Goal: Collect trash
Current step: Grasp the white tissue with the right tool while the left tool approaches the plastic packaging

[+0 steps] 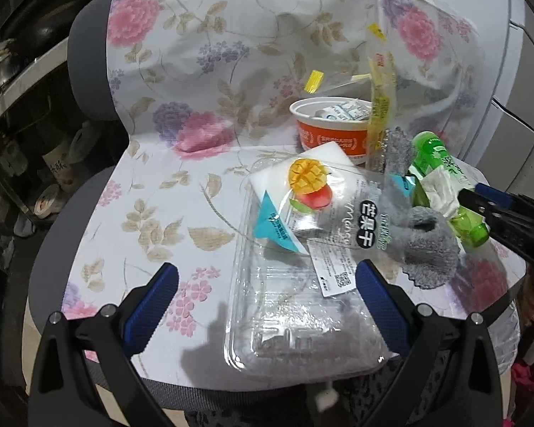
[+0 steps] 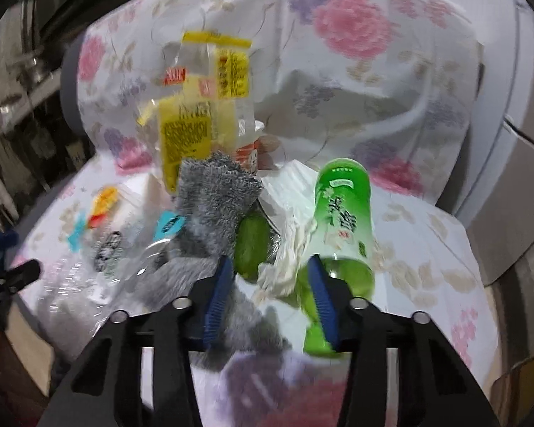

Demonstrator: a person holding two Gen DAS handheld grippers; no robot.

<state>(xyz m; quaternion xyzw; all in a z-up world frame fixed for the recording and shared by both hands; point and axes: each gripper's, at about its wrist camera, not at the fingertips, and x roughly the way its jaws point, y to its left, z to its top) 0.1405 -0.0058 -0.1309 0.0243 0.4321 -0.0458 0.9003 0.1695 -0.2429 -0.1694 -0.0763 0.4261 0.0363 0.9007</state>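
Trash lies on a chair covered with a floral cloth [image 1: 167, 185]. My left gripper [image 1: 267, 291] is open, its fingers on either side of a clear plastic clamshell box [image 1: 295, 323]. A dried-mango bag [image 1: 324, 206] lies on the box. An orange cup [image 1: 329, 126] stands behind, with a yellow-printed clear wrapper [image 2: 199, 106] beside it. My right gripper [image 2: 270, 267] is part open around a crumpled white tissue [image 2: 284, 259], next to a green bottle [image 2: 341, 220] and a grey sock [image 2: 213, 206]. In the left wrist view the right gripper [image 1: 470, 195] reaches the bottle [image 1: 445, 178] from the right.
Shelves with pots and tape rolls [image 1: 46, 199] stand to the left of the chair. Grey-white cabinets [image 1: 516, 82] are behind on the right. A small white scrap [image 1: 325, 398] lies below the chair's front edge.
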